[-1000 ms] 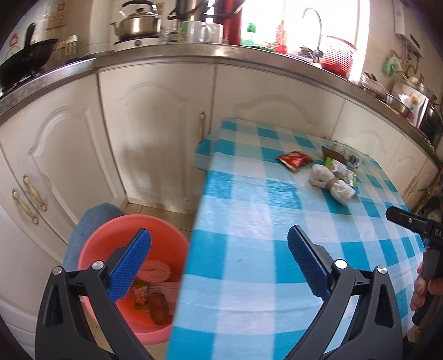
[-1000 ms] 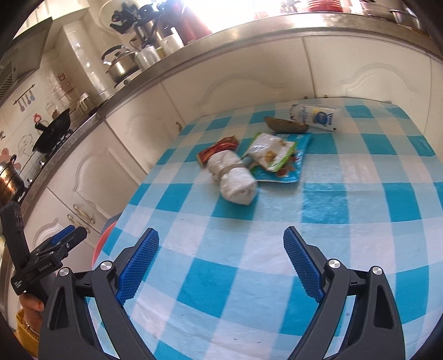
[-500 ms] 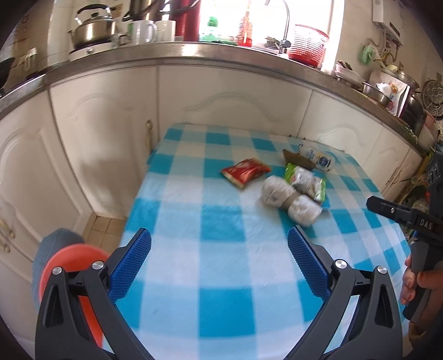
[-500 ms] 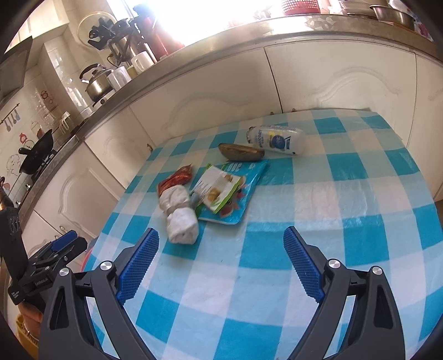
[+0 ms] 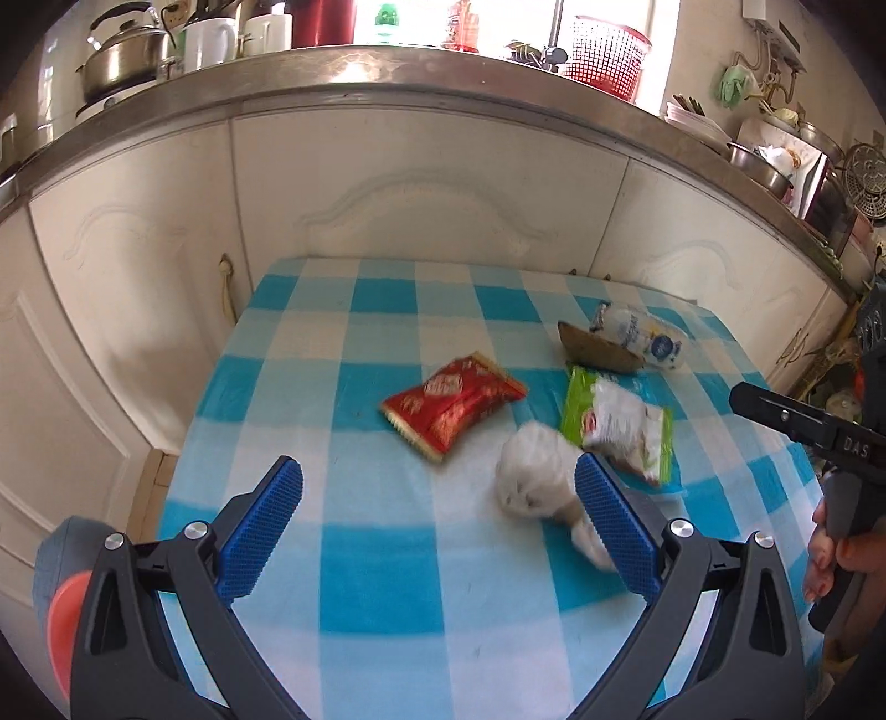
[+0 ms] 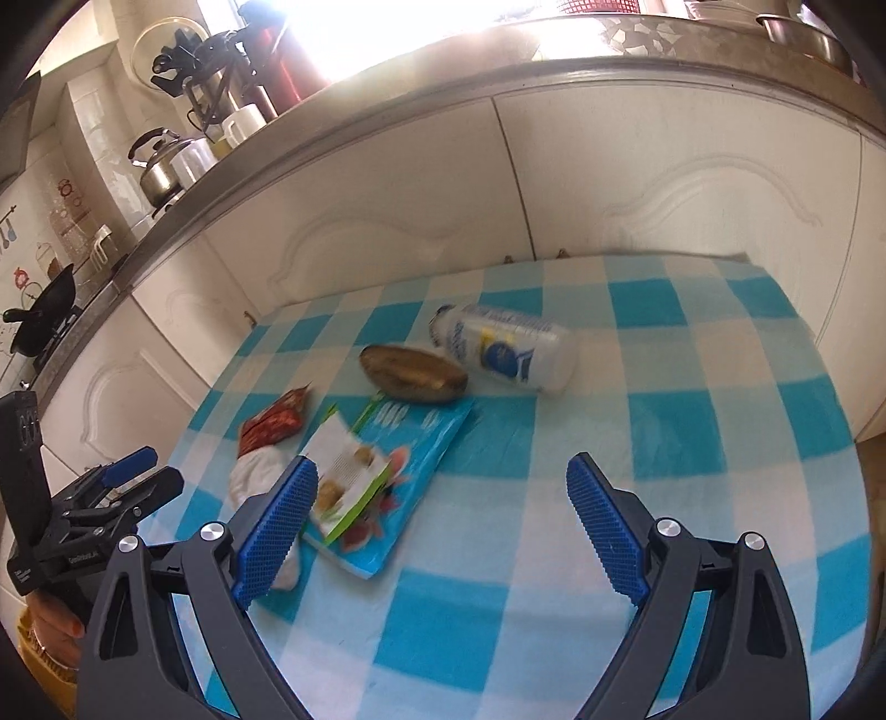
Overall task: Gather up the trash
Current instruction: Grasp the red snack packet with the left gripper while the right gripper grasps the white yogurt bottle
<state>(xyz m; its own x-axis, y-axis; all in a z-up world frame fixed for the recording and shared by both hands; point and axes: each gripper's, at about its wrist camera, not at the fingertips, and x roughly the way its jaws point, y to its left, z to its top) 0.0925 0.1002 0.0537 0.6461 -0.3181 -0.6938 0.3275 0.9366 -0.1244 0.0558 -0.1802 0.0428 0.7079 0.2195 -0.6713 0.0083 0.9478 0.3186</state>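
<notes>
Trash lies on the blue-checked table [image 5: 387,581]: a red snack packet [image 5: 451,404], a crumpled white bag [image 5: 534,482], a green-and-white wrapper [image 5: 614,423], a brown peel [image 5: 598,349] and a clear plastic bottle [image 5: 637,332]. My left gripper [image 5: 437,531] is open and empty, just short of the white bag and red packet. My right gripper [image 6: 437,520] is open and empty, above the table; its left finger is in front of the wrapper [image 6: 349,482]. The bottle [image 6: 504,349], peel [image 6: 412,374] and red packet [image 6: 274,423] lie beyond it.
A red bucket [image 5: 61,626] stands on the floor at the table's left end. White cabinets [image 5: 421,183] under a steel counter run behind the table. A kettle [image 5: 122,52], mugs and a red basket [image 5: 606,55] stand on the counter.
Both grippers have moved in closer to the trash on the table. The left view has swung right, away from the red bucket. Both stay open.
</notes>
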